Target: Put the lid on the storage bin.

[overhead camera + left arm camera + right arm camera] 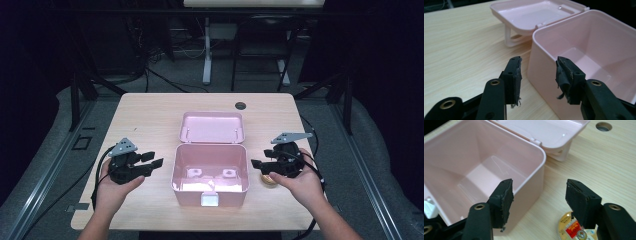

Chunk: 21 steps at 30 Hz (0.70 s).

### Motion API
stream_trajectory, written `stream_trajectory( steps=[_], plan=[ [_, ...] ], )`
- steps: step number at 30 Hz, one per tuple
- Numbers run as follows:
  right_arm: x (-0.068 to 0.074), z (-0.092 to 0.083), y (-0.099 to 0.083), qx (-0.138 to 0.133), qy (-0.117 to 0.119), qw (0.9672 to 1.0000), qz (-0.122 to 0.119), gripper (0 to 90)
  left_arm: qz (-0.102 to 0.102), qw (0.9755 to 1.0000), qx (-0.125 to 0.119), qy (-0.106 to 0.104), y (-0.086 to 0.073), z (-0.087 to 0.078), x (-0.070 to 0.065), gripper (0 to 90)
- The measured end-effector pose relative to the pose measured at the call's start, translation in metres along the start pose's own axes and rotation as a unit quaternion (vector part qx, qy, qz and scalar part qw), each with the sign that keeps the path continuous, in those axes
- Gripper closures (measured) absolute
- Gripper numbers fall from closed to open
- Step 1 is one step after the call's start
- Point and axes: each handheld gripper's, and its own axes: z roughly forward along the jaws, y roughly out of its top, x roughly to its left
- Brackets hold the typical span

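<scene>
Beside the open pink box (210, 172), your right gripper (260, 165) hangs, jaws apart and empty, over the round gold item (574, 230); lower squarely before closing. Left gripper (152, 161) waits, jaws apart.

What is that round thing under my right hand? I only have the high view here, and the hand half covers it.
Observer: In the right gripper view it is a small round gold-rimmed item with a red printed label, lying flat on the table just outside the pink box.
Operator: Is the right gripper holding it?
Observer: No. The right gripper is open, and the item lies below its right-hand finger, with nothing between the pads.
Operator: And the left gripper, is it on the box?
Observer: No. The left gripper view shows the left gripper open, framing the box's near corner without pressing on it.
</scene>
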Motion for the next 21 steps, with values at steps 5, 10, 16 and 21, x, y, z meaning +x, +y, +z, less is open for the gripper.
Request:
stream_trajectory(
  steps=[5, 10, 16, 21],
  plan=[
    [-0.008, 0.004, 0.003, 0.029, -0.011, 0.9995, -0.004, 35.3, 0.002, 0.9999, 0.012, -0.007, 0.001, 0.000, -0.002, 55.8],
    [-0.017, 0.011, 0.004, 0.060, -0.024, 0.9979, -0.006, 31.9, 0.008, 0.9996, 0.026, -0.008, 0.002, 0.001, -0.005, 53.7],
    [-0.029, 0.021, 0.005, 0.095, -0.042, 0.9945, -0.013, 27.8, 0.008, 0.9997, 0.025, -0.001, 0.001, 0.003, -0.005, 51.6],
    [-0.033, 0.026, 0.004, 0.113, -0.050, 0.9922, -0.012, 25.4, 0.001, 0.9996, 0.028, 0.004, 0.000, 0.004, -0.003, 49.7]
  ],
)
